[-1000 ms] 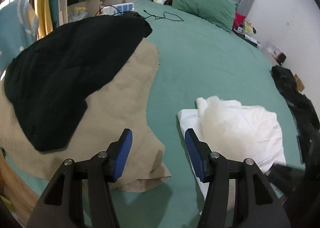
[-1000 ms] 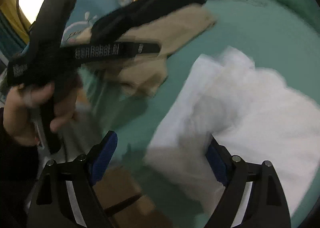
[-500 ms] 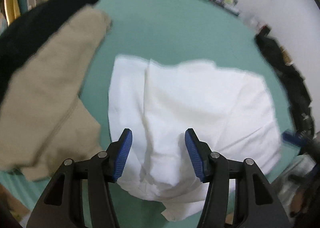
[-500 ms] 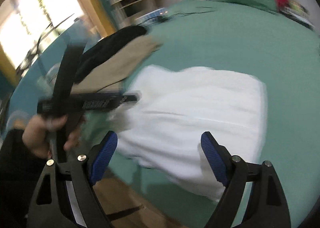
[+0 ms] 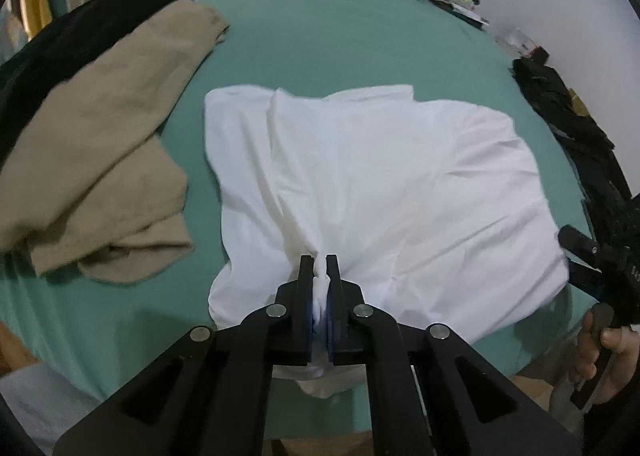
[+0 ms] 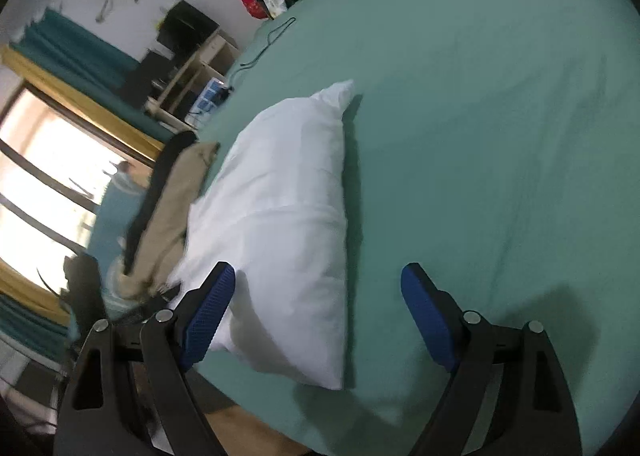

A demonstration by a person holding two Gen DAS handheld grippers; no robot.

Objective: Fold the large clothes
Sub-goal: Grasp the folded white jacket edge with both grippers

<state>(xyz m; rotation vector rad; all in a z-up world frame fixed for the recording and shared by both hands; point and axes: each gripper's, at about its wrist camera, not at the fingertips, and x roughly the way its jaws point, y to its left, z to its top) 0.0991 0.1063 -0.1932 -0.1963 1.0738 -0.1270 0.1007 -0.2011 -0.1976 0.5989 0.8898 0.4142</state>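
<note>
On the green bed [image 5: 360, 36], left fingers [image 5: 307, 276] pinch the white garment [image 5: 380, 176]; right fingers [image 6: 424, 312], empty, are closing.

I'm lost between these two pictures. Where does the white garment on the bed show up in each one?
Left wrist view: the white garment fills the middle, its near edge pinched in the shut left gripper.
Right wrist view: the white garment lies left of centre, its near edge between the closing jaws of the right gripper, unpinched.
Shared landmark: the beige garment beside it.
</note>
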